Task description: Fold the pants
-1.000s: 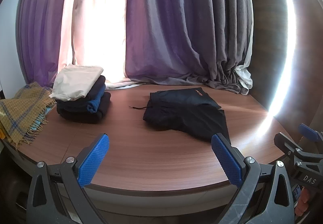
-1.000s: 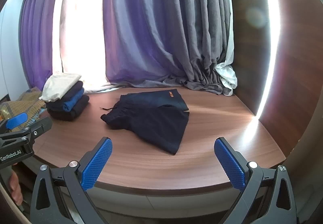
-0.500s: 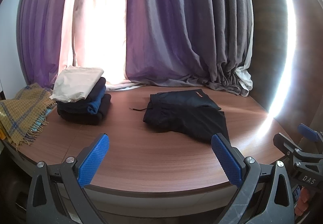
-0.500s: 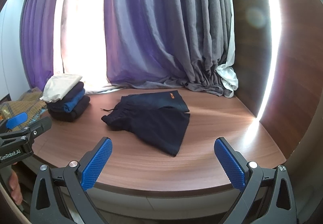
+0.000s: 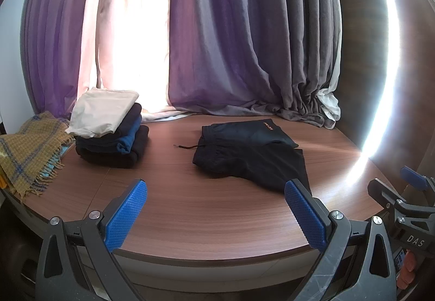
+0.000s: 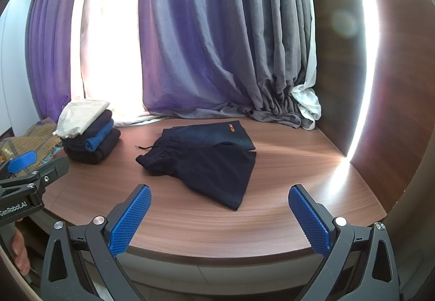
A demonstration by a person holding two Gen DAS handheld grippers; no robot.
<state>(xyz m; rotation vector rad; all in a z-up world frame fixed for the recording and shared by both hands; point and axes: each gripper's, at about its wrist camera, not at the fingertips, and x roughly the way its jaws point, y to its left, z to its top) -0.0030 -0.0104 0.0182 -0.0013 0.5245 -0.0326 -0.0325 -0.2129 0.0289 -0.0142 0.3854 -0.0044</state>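
Dark navy shorts (image 5: 250, 153) (image 6: 206, 159) lie loosely spread on the round wooden table (image 5: 190, 208) (image 6: 285, 178), waistband and drawstring to the left, a small orange logo on the far leg. My left gripper (image 5: 216, 208) hangs open over the table's near edge, nothing between its blue pads. My right gripper (image 6: 218, 212) is likewise open and empty, short of the shorts' near hem. Each gripper shows at the side of the other's view.
A stack of folded clothes (image 5: 108, 132) (image 6: 87, 135) with a cream piece on top sits at the table's left. A yellow plaid blanket (image 5: 27, 149) drapes off the far left edge. Purple-grey curtains (image 5: 231, 56) pool along the back; a wooden wall panel (image 6: 394, 83) stands on the right.
Both views have shifted very slightly; the shorts and the stack lie as before, and both grippers stay open.
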